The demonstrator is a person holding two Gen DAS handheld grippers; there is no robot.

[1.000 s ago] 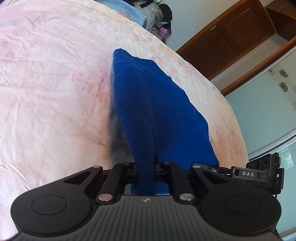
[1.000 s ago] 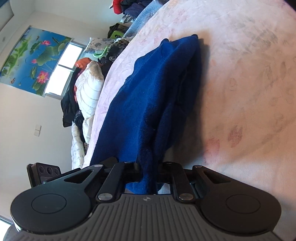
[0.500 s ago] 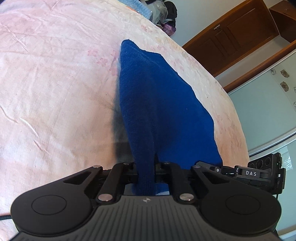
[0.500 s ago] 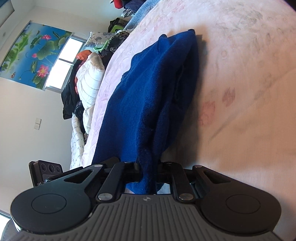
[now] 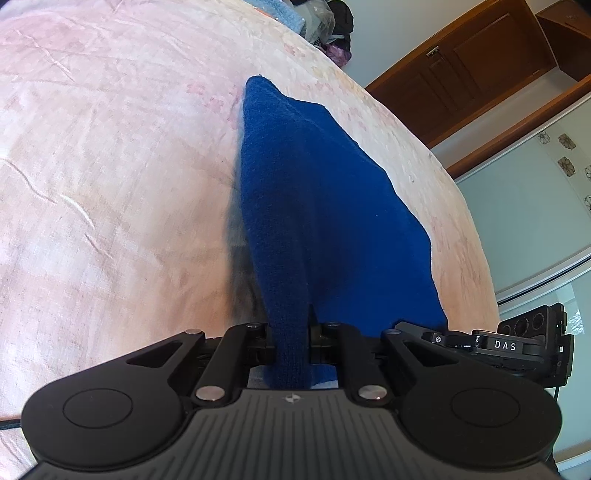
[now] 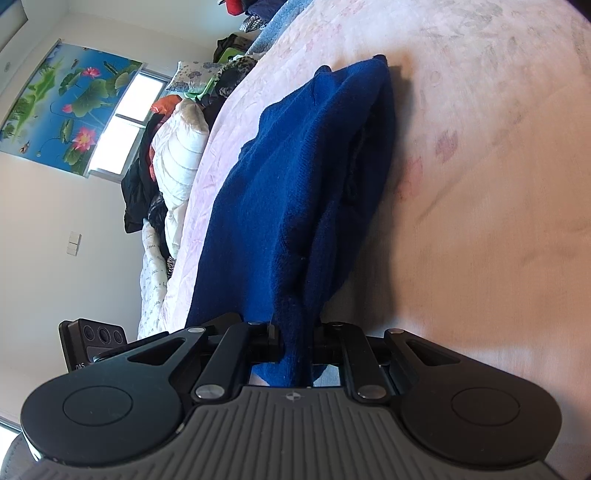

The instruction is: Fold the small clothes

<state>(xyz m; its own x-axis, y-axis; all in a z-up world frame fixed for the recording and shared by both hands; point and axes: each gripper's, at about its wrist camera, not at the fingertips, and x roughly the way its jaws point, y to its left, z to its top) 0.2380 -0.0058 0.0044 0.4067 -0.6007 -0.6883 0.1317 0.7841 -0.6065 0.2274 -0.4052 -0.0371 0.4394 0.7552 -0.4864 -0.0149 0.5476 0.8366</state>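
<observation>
A dark blue knitted garment (image 5: 317, 206) lies stretched over the pink floral bedsheet (image 5: 110, 166). My left gripper (image 5: 291, 343) is shut on one near corner of it, the cloth bunched between the jaws. My right gripper (image 6: 295, 343) is shut on the other near corner of the blue garment (image 6: 306, 177), which shows folded layers along its right edge. The near edge is lifted off the bed and the far end rests on it. The right gripper's body (image 5: 517, 347) shows at the right of the left wrist view.
A pile of clothes and a white quilted jacket (image 6: 177, 155) lie along the bed's far side under a window. More clothes (image 5: 325, 22) sit at the bed's far end. A brown wooden door (image 5: 480, 70) and a pale wardrobe (image 5: 535, 206) stand beyond the bed edge.
Both grippers keep their hold on the garment. The far end of the garment sits a little farther away and higher in both views, so both grippers have drawn slightly back.
</observation>
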